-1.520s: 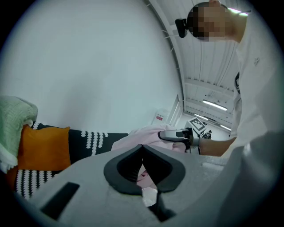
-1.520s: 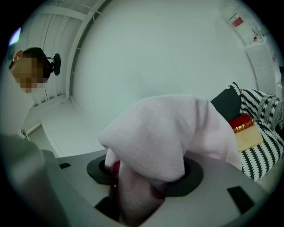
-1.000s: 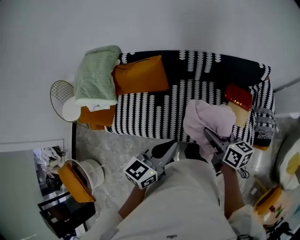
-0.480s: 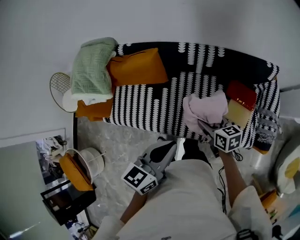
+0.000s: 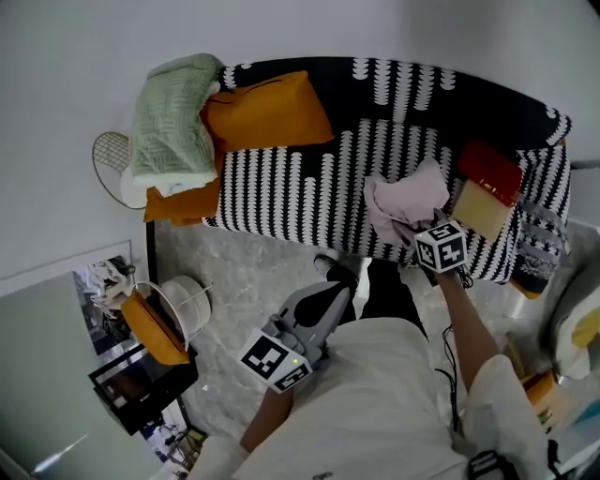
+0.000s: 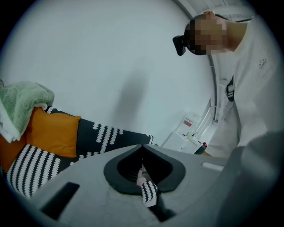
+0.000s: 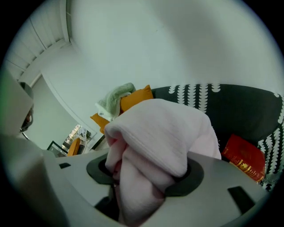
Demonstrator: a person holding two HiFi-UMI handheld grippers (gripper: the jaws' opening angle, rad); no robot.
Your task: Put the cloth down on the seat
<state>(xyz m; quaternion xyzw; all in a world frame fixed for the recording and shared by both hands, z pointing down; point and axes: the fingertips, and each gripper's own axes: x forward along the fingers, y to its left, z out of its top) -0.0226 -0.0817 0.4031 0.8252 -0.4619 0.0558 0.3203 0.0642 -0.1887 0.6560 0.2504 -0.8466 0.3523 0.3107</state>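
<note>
**A:** Over by the white wall, what is the biggest thing to measure progress against?

**B:** The black sofa with white leaf-like stripes. Its striped seat lies bare through the middle. At the left end a pale green knitted blanket drapes over the arm, next to an orange rectangular cushion. At the right end lies a flat red box.

**A:** And the cloth?

**B:** The soft pink bunched cloth is over the right part of the seat, just beside the red box. It is crumpled into a lump, not spread out.

**A:** Is it let go?

**B:** No. The right gripper has its jaws clamped on a thick fold, with fabric bulging up over both of them. From the head view I cannot tell whether the lower folds rest on the seat.

**A:** What about the other tool?

**B:** The left gripper hangs low in front of the sofa, well apart from the cloth. Its jaws are together with nothing in them.

**A:** So how far along is it?

**B:** Near the end, I judge. The cloth is at the seat. What is left is to settle it down if it hangs clear, part the right jaws, and draw the gripper away.
</note>
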